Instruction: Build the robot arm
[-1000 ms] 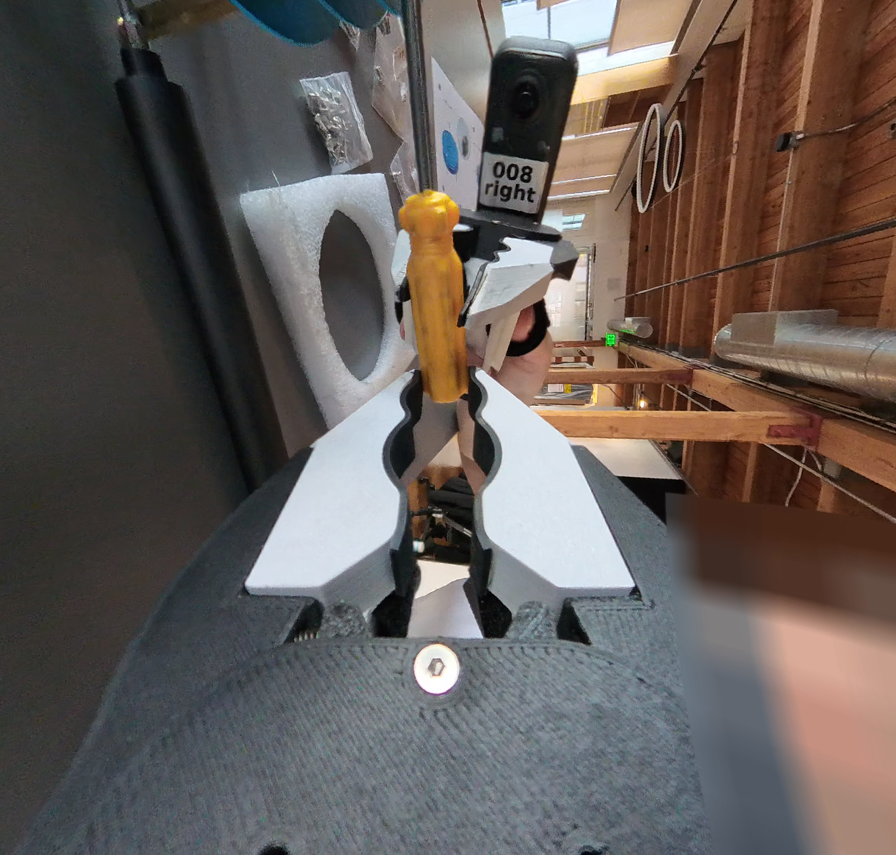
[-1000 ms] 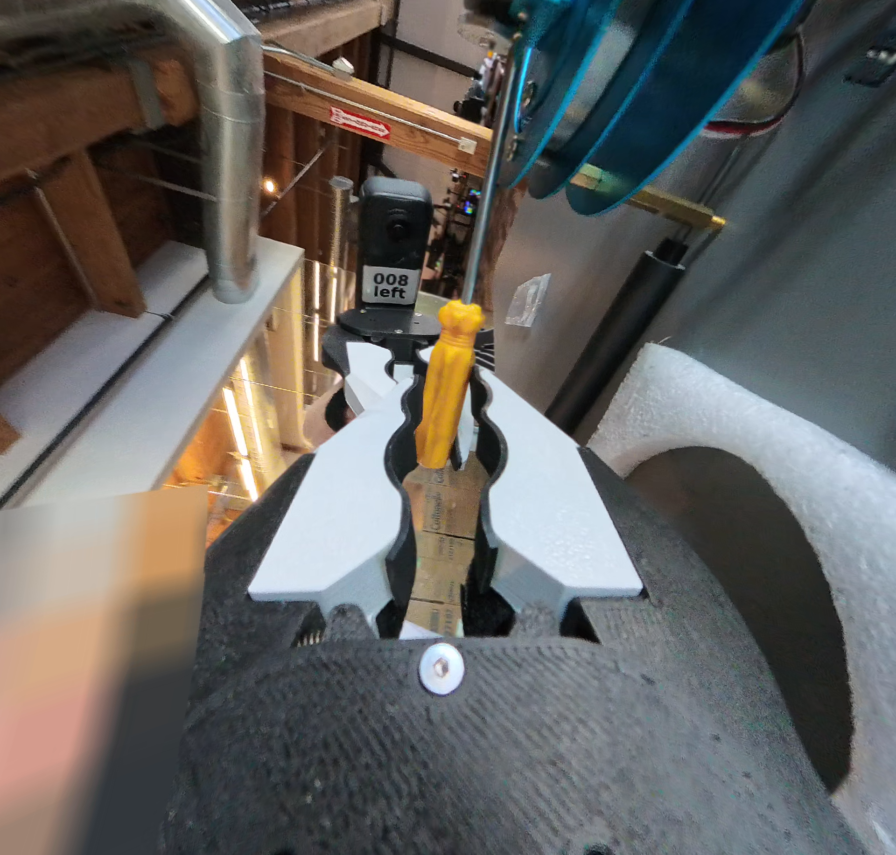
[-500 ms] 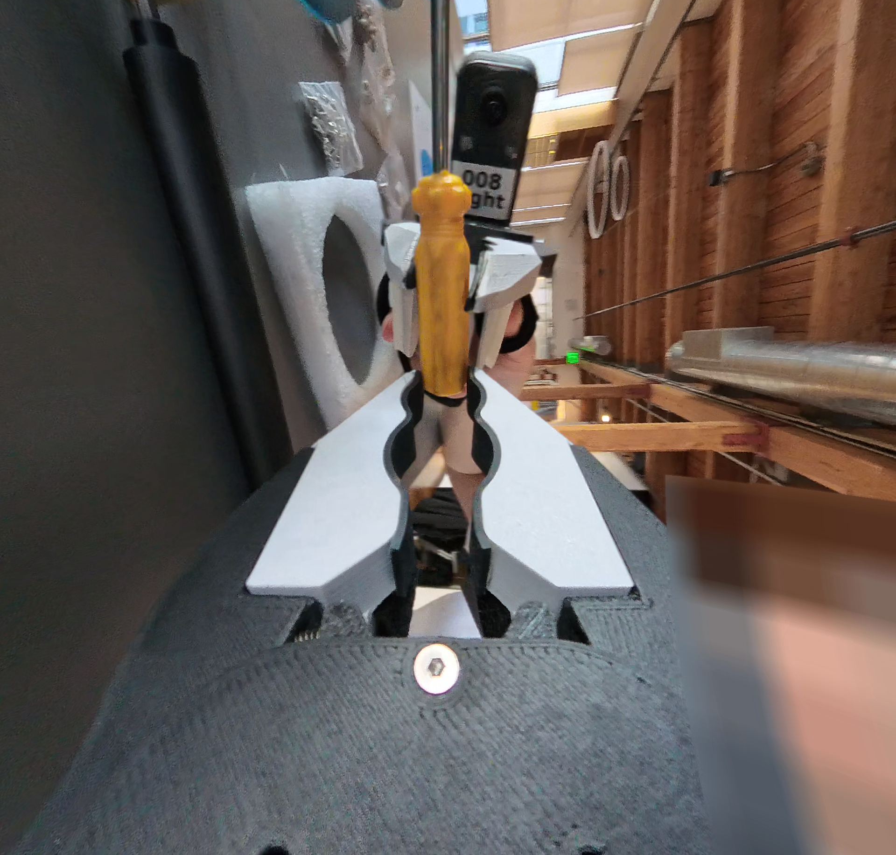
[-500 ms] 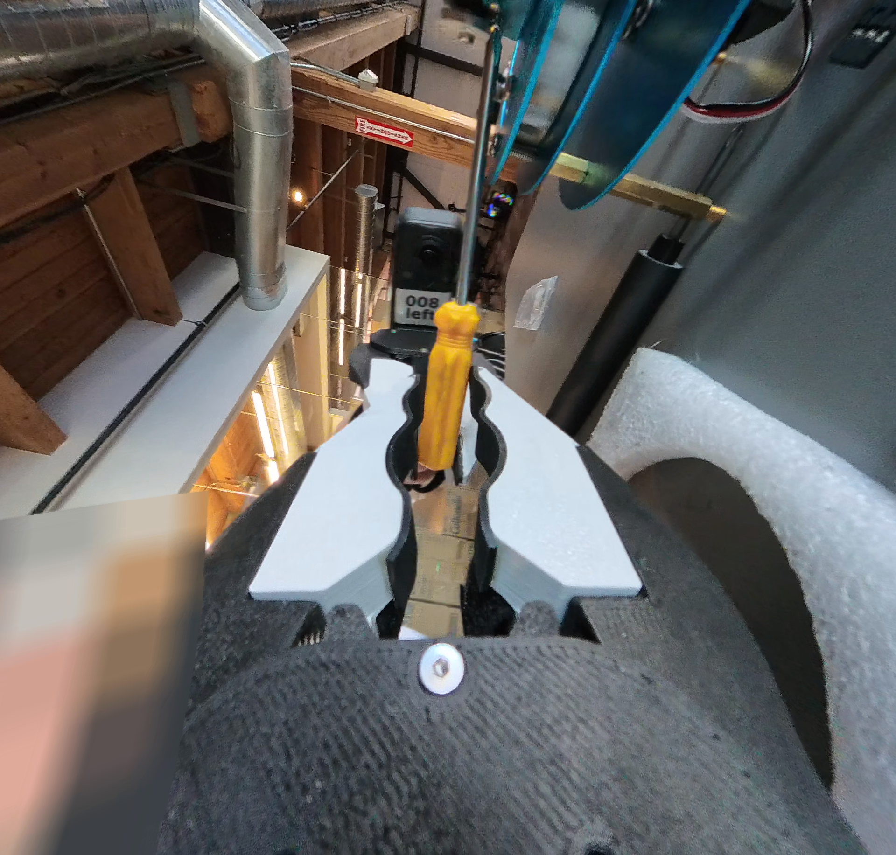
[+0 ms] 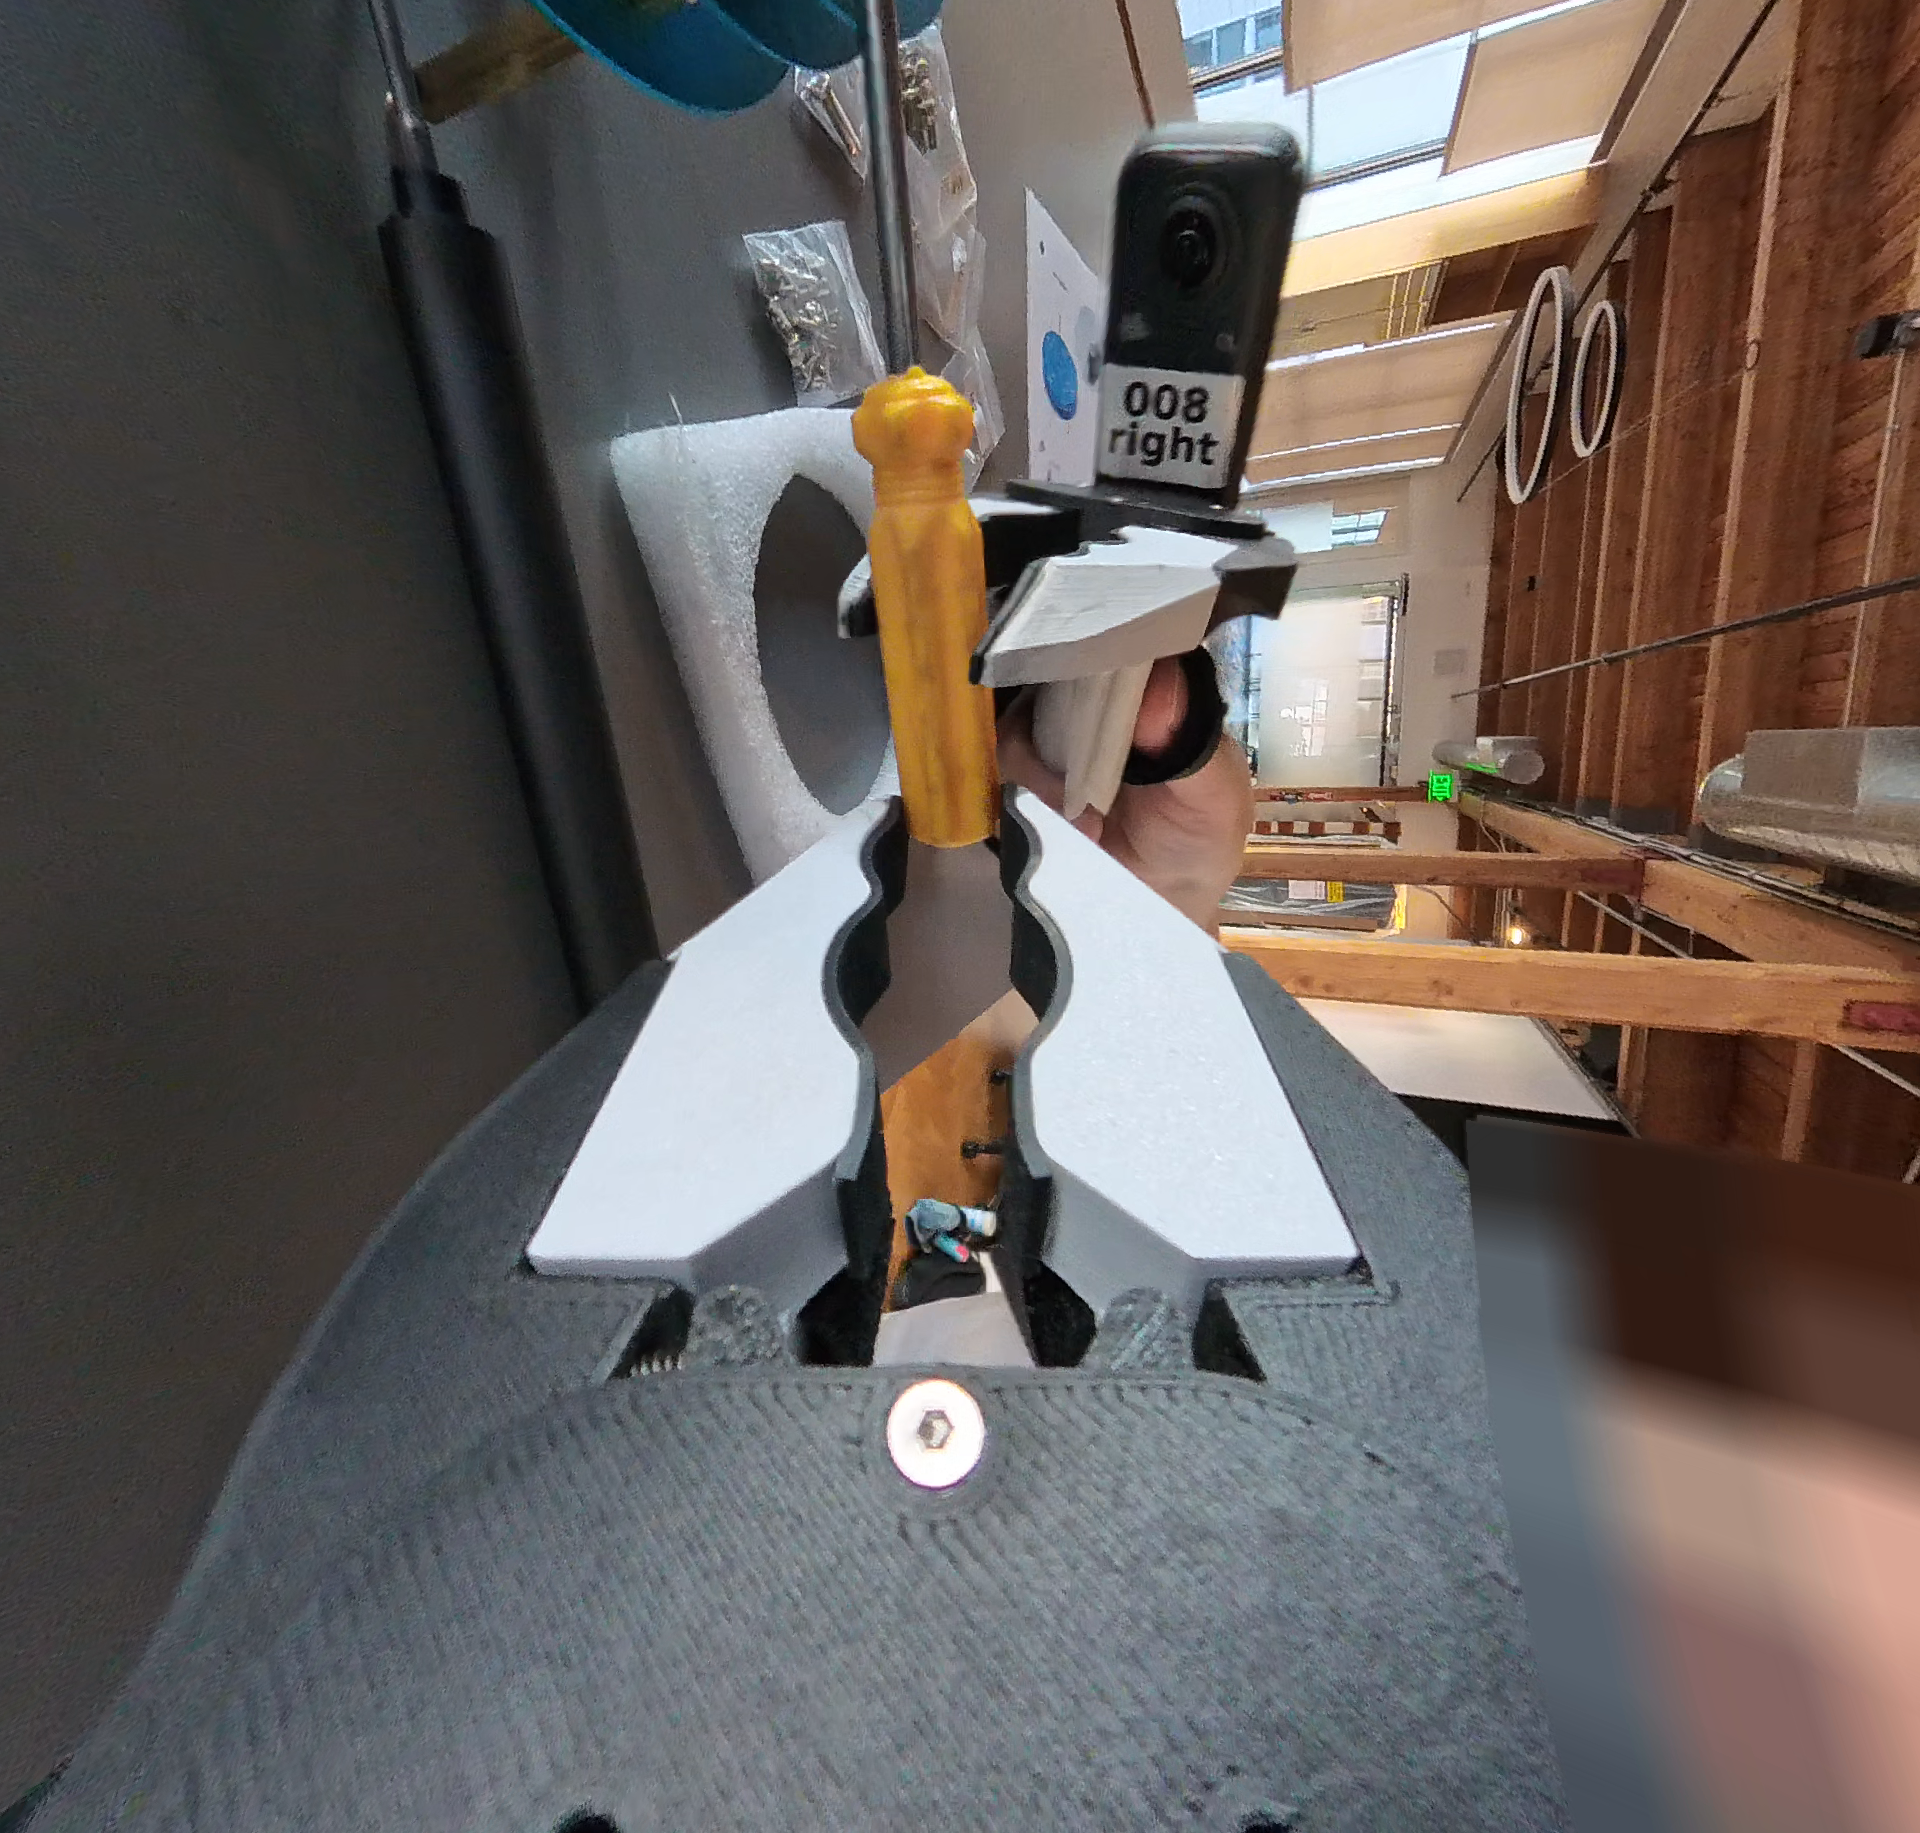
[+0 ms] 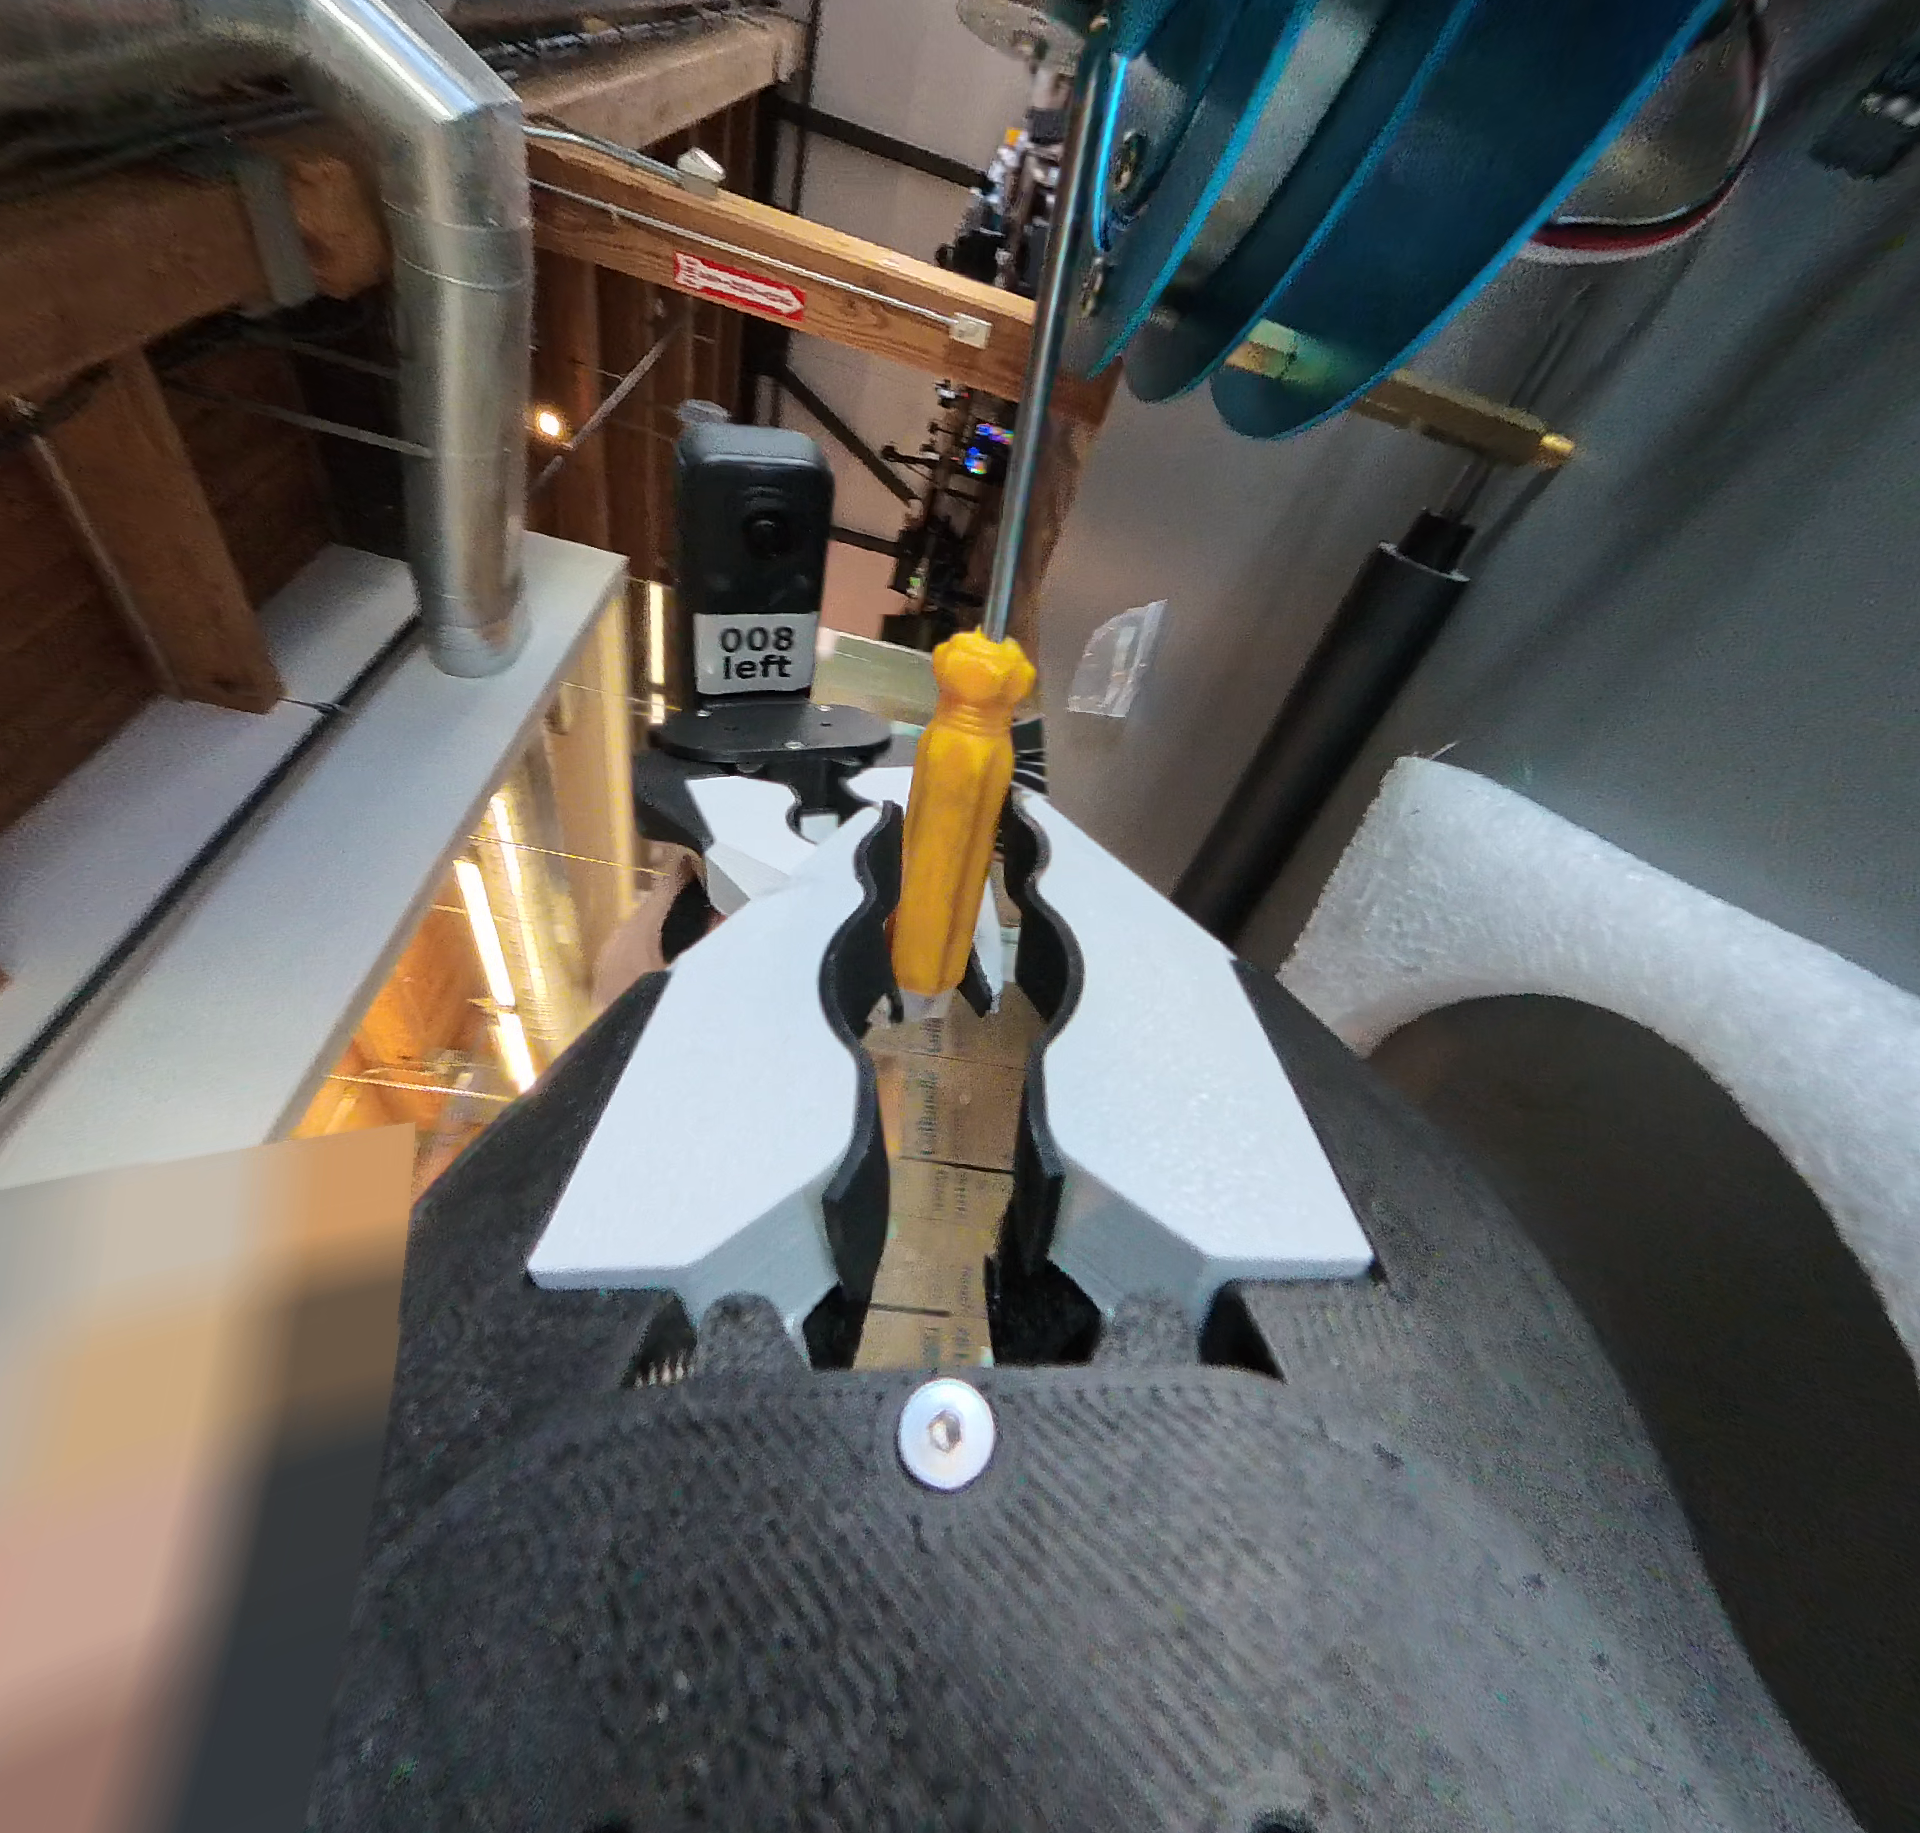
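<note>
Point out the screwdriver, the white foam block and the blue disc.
screwdriver (image 5: 930, 661): left wrist view, middle of its yellow handle.
white foam block (image 6: 1558, 910): right wrist view, its top edge.
blue disc (image 6: 1382, 173): right wrist view, its face.

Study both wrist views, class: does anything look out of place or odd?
Yes. The yellow-handled screwdriver is gripped by both grippers at once, the left gripper and the right gripper facing each other. Its long shaft runs up to the blue disc assembly. Nothing looks spilled or broken.
</note>
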Action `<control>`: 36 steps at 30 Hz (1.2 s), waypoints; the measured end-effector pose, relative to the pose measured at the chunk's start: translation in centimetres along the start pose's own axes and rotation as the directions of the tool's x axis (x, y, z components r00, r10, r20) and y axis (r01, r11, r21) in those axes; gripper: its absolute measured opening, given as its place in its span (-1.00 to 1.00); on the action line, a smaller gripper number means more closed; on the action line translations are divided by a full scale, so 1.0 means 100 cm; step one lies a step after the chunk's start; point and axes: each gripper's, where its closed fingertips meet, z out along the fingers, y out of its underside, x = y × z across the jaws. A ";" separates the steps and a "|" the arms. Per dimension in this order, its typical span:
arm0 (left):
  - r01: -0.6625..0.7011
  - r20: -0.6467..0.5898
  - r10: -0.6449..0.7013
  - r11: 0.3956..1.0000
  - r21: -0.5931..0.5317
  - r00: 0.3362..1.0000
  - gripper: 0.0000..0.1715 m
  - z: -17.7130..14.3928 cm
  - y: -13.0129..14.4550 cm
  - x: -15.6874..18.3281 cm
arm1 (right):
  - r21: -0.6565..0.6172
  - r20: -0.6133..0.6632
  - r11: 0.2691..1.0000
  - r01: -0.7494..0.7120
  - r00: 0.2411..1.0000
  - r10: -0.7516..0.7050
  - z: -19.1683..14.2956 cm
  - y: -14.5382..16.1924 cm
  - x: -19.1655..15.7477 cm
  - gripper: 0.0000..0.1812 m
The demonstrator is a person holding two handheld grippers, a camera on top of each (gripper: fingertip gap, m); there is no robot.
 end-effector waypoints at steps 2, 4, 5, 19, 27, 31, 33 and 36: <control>-0.007 -0.017 0.008 1.000 0.015 1.000 -0.82 0.000 0.000 0.001 | 0.008 0.047 0.999 -0.044 0.998 0.044 0.000 -0.001 -0.002 -0.81; 0.008 -0.061 -0.006 1.000 0.027 0.998 -0.76 0.001 -0.001 0.004 | 0.004 0.077 0.997 -0.077 0.994 0.077 -0.002 -0.001 -0.001 -0.81; 0.021 -0.096 -0.018 0.999 0.029 0.995 -0.74 0.002 -0.001 0.007 | 0.004 0.093 0.996 -0.092 0.991 0.091 -0.003 -0.001 -0.002 -0.81; -0.020 -0.005 0.021 0.999 0.041 1.000 -0.84 0.008 0.002 -0.006 | -0.008 -0.081 0.996 0.093 0.992 -0.093 0.000 0.001 0.009 -0.74; -0.028 0.002 0.028 0.997 0.071 1.000 -0.83 0.008 -0.001 0.002 | -0.014 -0.003 1.000 0.027 1.000 -0.027 0.000 0.001 0.000 -0.79; 0.011 -0.096 -0.002 0.996 0.087 0.995 -0.72 0.006 -0.002 0.007 | -0.010 0.096 0.997 -0.079 0.992 0.080 0.000 0.000 -0.002 -0.80; 0.031 -0.120 -0.021 0.996 0.087 0.993 -0.78 0.006 -0.002 0.003 | -0.017 0.093 0.997 -0.071 0.993 0.072 0.001 0.000 0.000 -0.80; 0.041 -0.118 -0.030 0.995 0.088 0.993 -0.84 0.005 -0.001 -0.003 | -0.031 0.060 0.999 -0.027 0.998 0.029 0.003 0.002 0.004 -0.80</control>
